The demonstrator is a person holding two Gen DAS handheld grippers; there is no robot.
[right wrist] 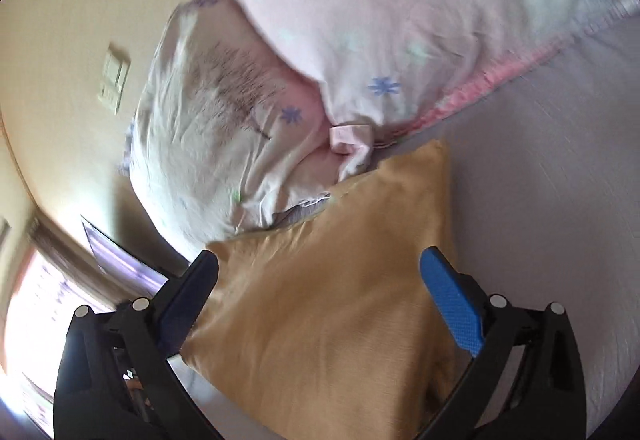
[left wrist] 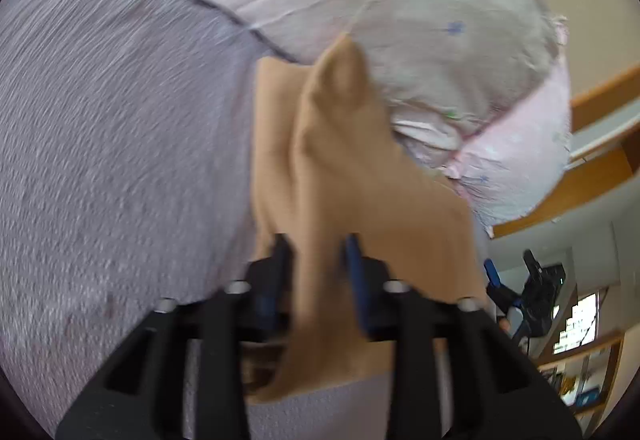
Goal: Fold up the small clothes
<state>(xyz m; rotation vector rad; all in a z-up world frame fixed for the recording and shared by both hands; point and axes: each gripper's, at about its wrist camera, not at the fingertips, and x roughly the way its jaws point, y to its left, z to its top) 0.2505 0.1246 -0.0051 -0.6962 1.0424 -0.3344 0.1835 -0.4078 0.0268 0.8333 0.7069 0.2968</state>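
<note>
A small tan garment [left wrist: 360,176] lies partly lifted over the grey bedsheet [left wrist: 112,144]. My left gripper [left wrist: 316,260] is shut on a bunched fold of it, with cloth hanging down between and below the blue pads. In the right wrist view the tan garment [right wrist: 328,320] lies spread flat on the sheet [right wrist: 560,180]. My right gripper [right wrist: 320,300] is open just above it, one finger on each side of the cloth, holding nothing.
A pale pink pillow with small flower prints [left wrist: 400,8] lies just beyond the garment; it also shows in the right wrist view [right wrist: 360,20]. A beige wall with a switch plate [right wrist: 114,78] and wooden shelving [left wrist: 592,176] lie past the bed's edge.
</note>
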